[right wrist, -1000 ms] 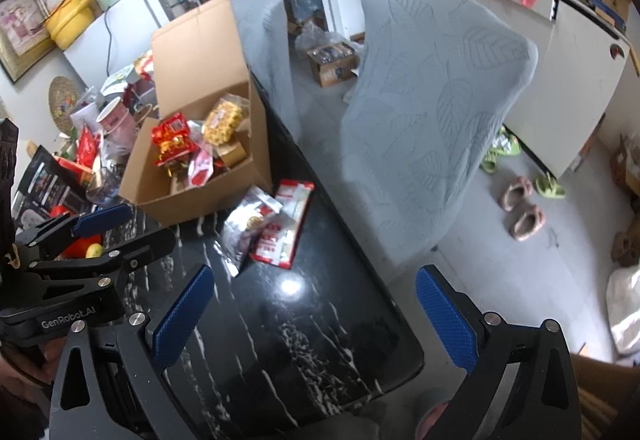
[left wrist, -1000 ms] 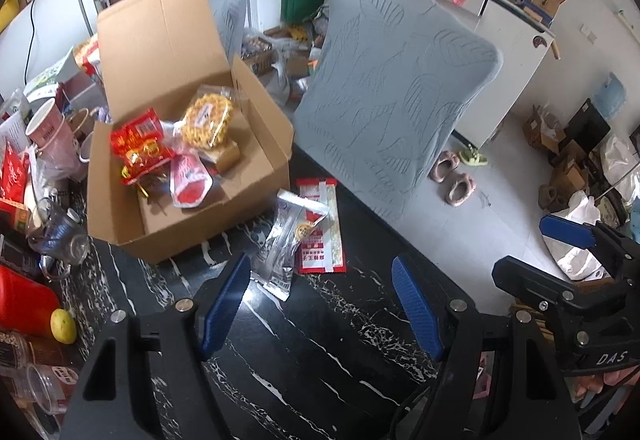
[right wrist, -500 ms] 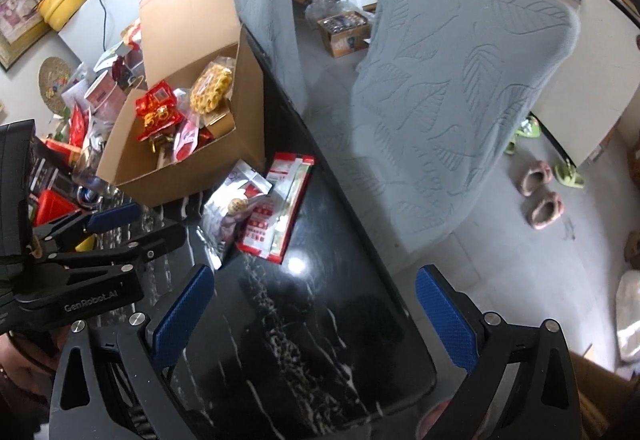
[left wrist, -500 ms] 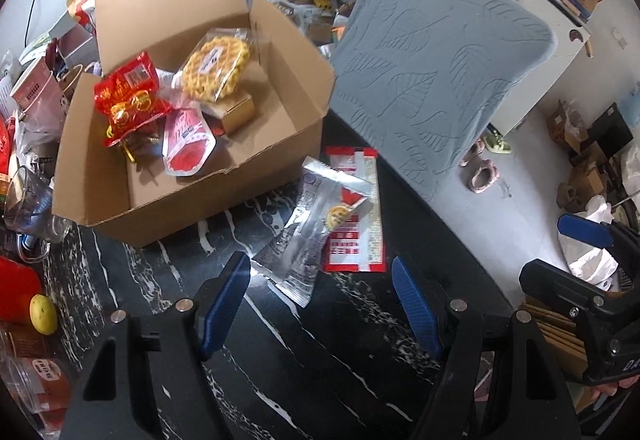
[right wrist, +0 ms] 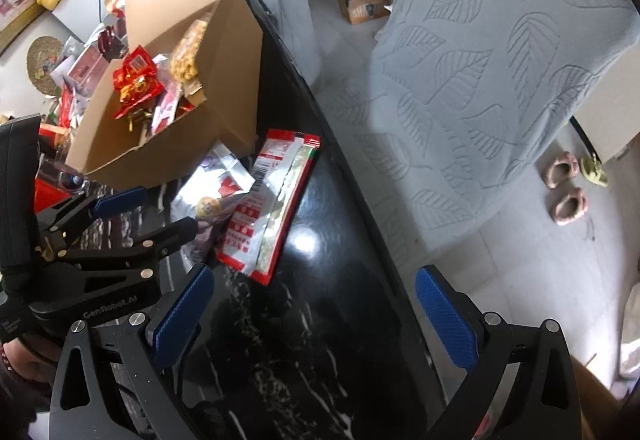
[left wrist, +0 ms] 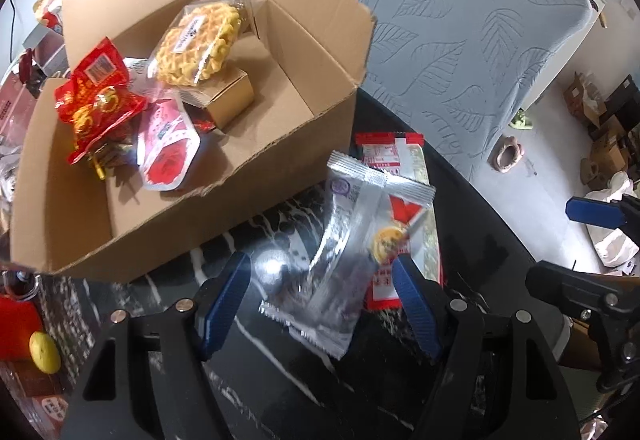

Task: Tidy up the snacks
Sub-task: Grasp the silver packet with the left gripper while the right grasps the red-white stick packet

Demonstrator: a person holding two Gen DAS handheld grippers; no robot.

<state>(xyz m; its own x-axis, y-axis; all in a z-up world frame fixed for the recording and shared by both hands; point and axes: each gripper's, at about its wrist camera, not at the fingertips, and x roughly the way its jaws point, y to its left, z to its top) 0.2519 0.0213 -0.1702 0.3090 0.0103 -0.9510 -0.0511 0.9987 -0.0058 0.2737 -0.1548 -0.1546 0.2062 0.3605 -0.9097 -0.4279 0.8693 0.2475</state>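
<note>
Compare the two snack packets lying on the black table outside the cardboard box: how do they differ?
The silver packet is shiny foil and crumpled; the red packet is printed red and white and flat. The silver packet lies partly on top; the red packet lies underneath. Both are sealed and lie beside the cardboard box.

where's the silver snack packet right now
In the left wrist view the silver snack packet lies on the black table, just outside the cardboard box, overlapping the red packet, between the open left claw's fingers.
</note>
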